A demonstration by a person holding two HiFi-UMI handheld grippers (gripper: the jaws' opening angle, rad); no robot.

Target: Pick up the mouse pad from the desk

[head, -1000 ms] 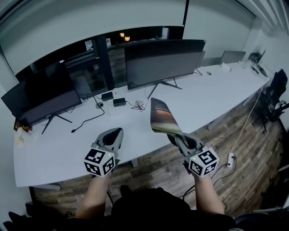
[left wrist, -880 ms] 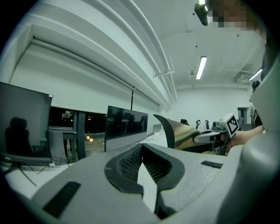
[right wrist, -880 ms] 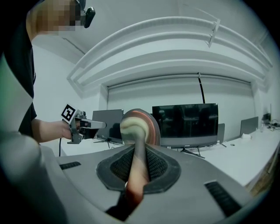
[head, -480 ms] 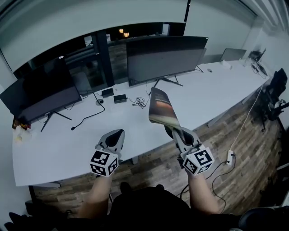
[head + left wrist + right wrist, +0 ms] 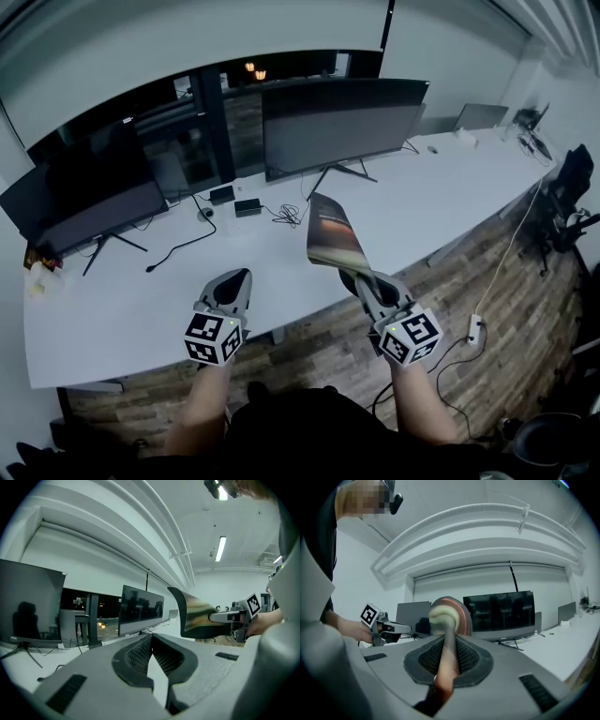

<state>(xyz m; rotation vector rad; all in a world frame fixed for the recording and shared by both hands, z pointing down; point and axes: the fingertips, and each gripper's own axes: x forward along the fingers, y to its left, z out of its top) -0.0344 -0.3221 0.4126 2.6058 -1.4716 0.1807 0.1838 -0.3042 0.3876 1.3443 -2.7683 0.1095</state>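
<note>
Right tongs (image 5: 354,277) pinch the mouse pad (image 5: 332,234), holding it curled above the surface (image 5: 131,305); left tongs (image 5: 237,278) are pressed together, empty.

Long white desk (image 5: 122,319), wide monitor (image 5: 342,117), smaller monitor (image 5: 89,202) (both dark), black cable (image 5: 178,249), small black box (image 5: 248,208)

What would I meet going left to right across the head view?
smaller monitor → left gripper → mouse pad, lifted off the desk → open laptop → office chair
</note>
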